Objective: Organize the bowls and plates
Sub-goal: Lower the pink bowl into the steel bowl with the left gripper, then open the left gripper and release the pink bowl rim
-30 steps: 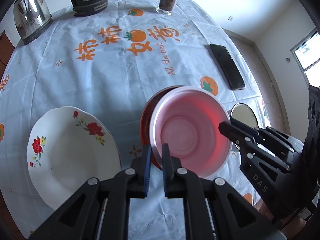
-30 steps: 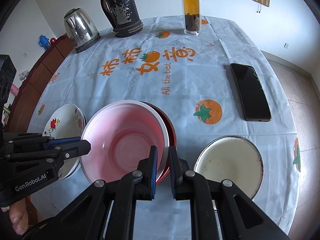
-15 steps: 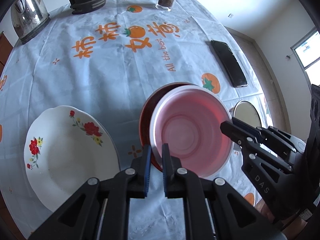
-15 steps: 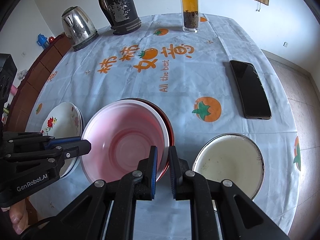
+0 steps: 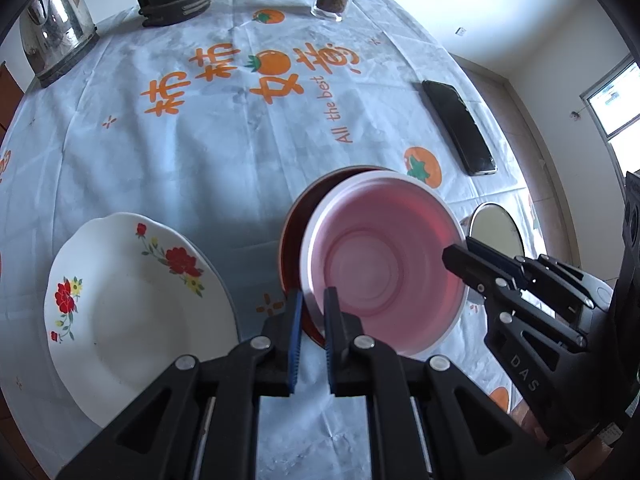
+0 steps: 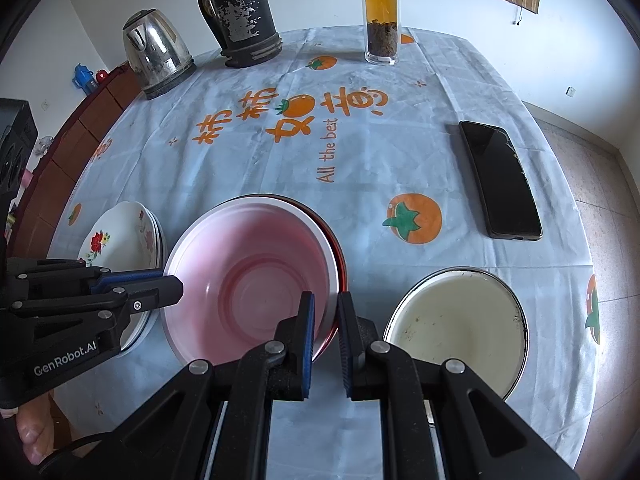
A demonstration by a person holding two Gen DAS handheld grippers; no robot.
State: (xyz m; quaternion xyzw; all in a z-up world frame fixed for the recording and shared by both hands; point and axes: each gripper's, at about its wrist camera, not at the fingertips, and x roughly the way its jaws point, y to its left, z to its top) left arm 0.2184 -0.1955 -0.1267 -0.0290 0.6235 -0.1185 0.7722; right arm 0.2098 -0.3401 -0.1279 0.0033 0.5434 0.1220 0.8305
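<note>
We hold the pink translucent plastic bowl by opposite rims, left gripper and right gripper each clamped on it, above the dark red round plate. Keep both level; centre before lowering.

The left claw reaches forward with its two blue-padded fingers drawn close together, clamped on the near-left rim of the pink bowl. The right claw comes in from the opposite side, its fingers likewise narrowed onto the bowl's rim, one finger inside the wall and one outside. Each claw shows in the other's camera as a black, near-horizontal pair of fingers pointing in toward the bowl, and part of a bare hand appears at the lower left edge of the right wrist view.
</note>
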